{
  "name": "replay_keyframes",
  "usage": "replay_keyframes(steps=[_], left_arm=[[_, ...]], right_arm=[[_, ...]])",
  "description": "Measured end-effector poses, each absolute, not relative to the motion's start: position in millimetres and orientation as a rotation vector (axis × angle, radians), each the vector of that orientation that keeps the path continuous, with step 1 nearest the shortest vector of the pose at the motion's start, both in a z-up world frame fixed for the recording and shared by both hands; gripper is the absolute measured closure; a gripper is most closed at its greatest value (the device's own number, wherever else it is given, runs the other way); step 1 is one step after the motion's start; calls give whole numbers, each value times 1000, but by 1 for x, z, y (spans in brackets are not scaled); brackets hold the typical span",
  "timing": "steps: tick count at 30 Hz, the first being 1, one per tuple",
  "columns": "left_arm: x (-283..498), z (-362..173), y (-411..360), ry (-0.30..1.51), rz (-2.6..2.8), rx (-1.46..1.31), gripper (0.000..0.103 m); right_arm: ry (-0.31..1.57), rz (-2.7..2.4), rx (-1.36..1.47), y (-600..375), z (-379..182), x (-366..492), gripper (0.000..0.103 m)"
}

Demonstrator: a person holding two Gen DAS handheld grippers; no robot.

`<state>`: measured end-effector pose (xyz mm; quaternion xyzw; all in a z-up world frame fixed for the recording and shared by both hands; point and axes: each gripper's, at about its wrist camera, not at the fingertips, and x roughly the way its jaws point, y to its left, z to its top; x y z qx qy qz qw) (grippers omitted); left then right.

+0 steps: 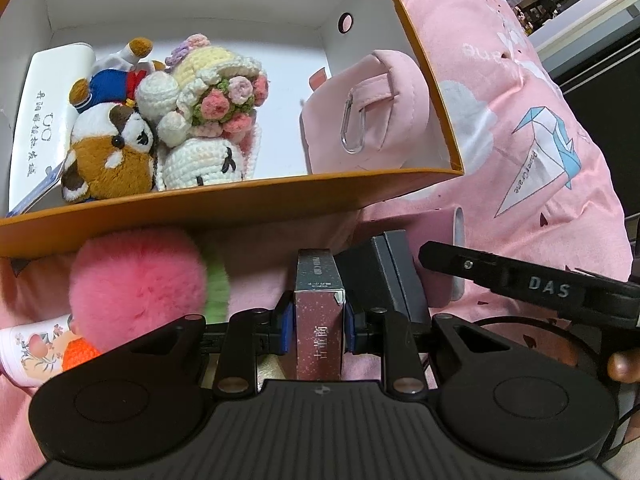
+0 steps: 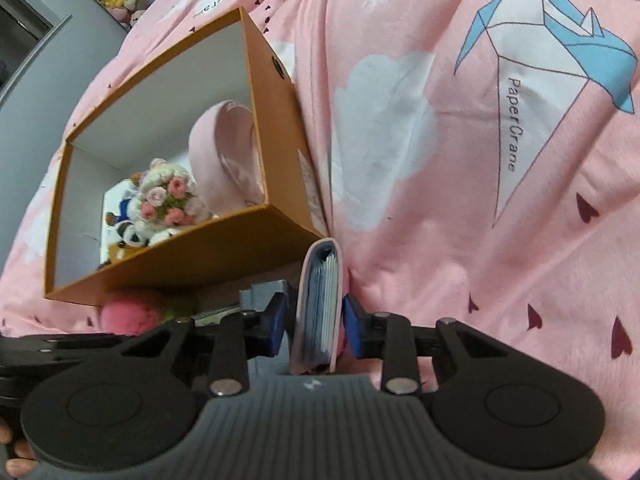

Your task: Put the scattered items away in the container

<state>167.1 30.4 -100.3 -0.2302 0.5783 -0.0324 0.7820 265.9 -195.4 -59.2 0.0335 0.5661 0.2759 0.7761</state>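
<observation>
The left gripper point(image 1: 319, 322) pinches an upright pink carton point(image 1: 319, 312) just before the orange box point(image 1: 224, 204). The right gripper point(image 2: 314, 320) clamps a pink card wallet point(image 2: 318, 308) beside the box's point(image 2: 192, 256) near corner, over the pink bedding point(image 2: 440, 200).

The orange box point(image 1: 224, 204), white inside, already holds a red-panda plush point(image 1: 108, 148), a crocheted flower doll point(image 1: 216, 108), a white packet point(image 1: 44, 108) and a pink pouch point(image 1: 360, 120), while a fluffy pink pom-pom point(image 1: 136, 280), a pink carton point(image 1: 320, 312) and what looks like a pink card wallet point(image 2: 320, 304) remain outside.
</observation>
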Motion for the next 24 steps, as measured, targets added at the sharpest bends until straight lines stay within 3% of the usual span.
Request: replay_keyframes(steps=[2, 9, 17, 24], left_arm=[[166, -100, 29, 1250, -69, -488, 76], [162, -96, 18, 1283, -64, -414, 68], [151, -96, 10, 1332, -78, -341, 67], [147, -89, 14, 1290, -98, -389, 76]], right_arm=[[1213, 586, 57, -197, -62, 266, 76], [1179, 582, 21, -205, -59, 258, 77], [1166, 583, 22, -206, -61, 255, 77], [1149, 587, 33, -209, -57, 253, 81]])
